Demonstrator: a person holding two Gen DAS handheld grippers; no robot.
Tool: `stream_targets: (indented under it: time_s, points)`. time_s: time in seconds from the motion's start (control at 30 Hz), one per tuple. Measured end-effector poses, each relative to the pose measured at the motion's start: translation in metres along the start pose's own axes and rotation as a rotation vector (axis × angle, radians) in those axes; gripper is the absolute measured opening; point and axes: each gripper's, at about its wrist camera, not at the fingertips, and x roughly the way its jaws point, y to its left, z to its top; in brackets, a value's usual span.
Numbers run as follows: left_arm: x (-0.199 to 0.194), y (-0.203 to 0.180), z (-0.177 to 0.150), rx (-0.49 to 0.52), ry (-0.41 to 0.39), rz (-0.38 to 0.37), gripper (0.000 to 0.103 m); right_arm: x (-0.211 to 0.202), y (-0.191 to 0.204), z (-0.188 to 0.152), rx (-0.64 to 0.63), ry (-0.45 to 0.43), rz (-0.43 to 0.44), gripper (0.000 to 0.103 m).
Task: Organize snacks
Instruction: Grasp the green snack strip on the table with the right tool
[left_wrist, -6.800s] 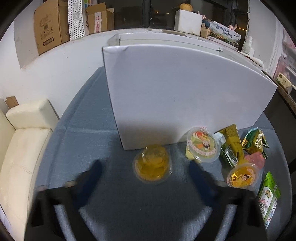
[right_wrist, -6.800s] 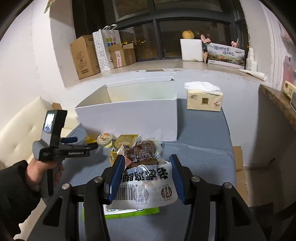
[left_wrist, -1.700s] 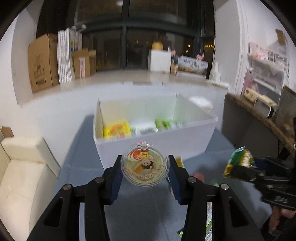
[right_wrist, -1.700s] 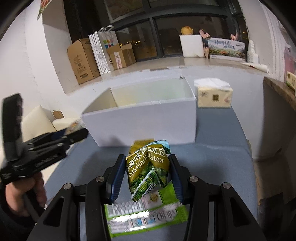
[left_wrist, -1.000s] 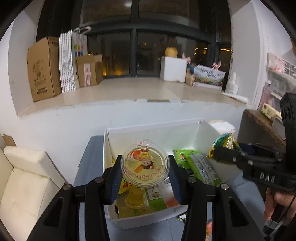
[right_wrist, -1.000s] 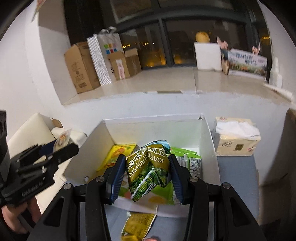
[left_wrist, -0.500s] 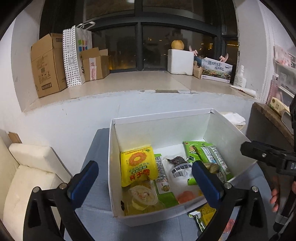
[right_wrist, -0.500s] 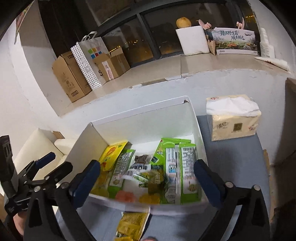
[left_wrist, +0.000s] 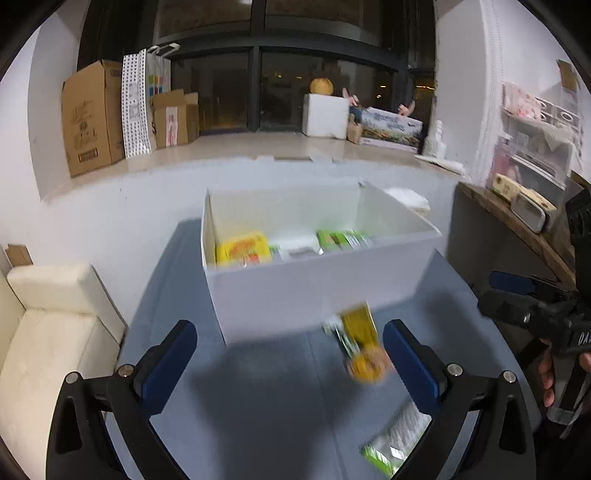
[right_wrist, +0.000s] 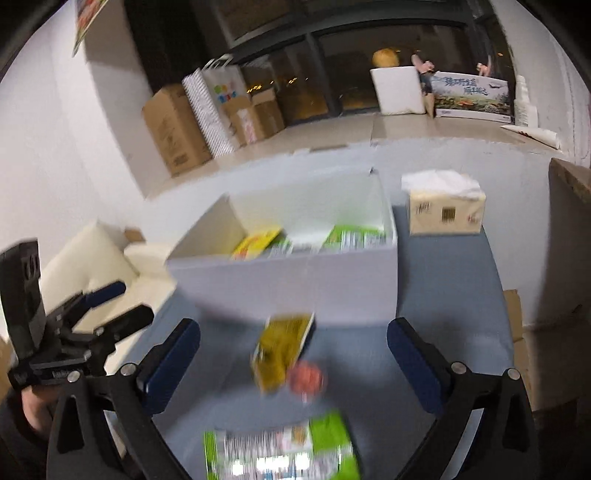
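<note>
Left wrist view: the left hand-held gripper (left_wrist: 290, 354) is released, jaws spread wide with nothing between them; its jaws have just been opening.
Right wrist view: the right hand-held gripper (right_wrist: 293, 352) is released too, jaws wide and empty; its jaws have just been opening.
Landmark: a white box (left_wrist: 325, 291) stands open-topped on the bench (left_wrist: 258, 413), which has a grey-blue cover.
Inside the box: a yellow packet (left_wrist: 242, 251) lies at its left end, green packets (left_wrist: 341, 238) toward its right end, and something white between them; the picture is blurred here.
In front of the box: a yellow-green packet (right_wrist: 282, 349) lies on the bench near the front wall, toward the box's right half.
Nearer than that packet: an orange jelly cup (left_wrist: 367, 365) just beside it in the left wrist view; the right wrist view shows a pink round snack (right_wrist: 306, 376) touching or nearly touching the packet, too blurred to tell more.
Nearest the cameras: a green and white packet (right_wrist: 284, 446) lies flat on the bench, well apart from the box.
Right of the box: a tissue box (right_wrist: 445, 208) stands on the bench.
Left of the box: a cream sofa (left_wrist: 48, 332) sits beyond the bench edge.
Behind the box: a window ledge carries cardboard cartons (left_wrist: 92, 114).
</note>
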Motion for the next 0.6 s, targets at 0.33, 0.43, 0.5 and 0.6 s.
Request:
stream_targets:
  time_s: [0.33, 0.43, 0.5, 0.6]
  points:
    - [-0.039, -0.012, -0.046, -0.016, 0.024, -0.028, 0.103, 0.001, 0.022, -0.077, -0.147, 0.154, 0.000, 0.103]
    - [-0.042, -0.012, -0.049, -0.018, 0.029, -0.034, 0.103, 0.004, 0.022, -0.086, -0.117, 0.172, -0.009, 0.103]
    - [-0.042, -0.014, -0.050, -0.008, 0.032, -0.035, 0.103, 0.004, 0.023, -0.089, -0.101, 0.173, -0.019, 0.103]
    - [-0.040, -0.020, -0.050, 0.042, 0.044, -0.069, 0.103, 0.006, 0.025, -0.092, -0.085, 0.179, -0.030, 0.103]
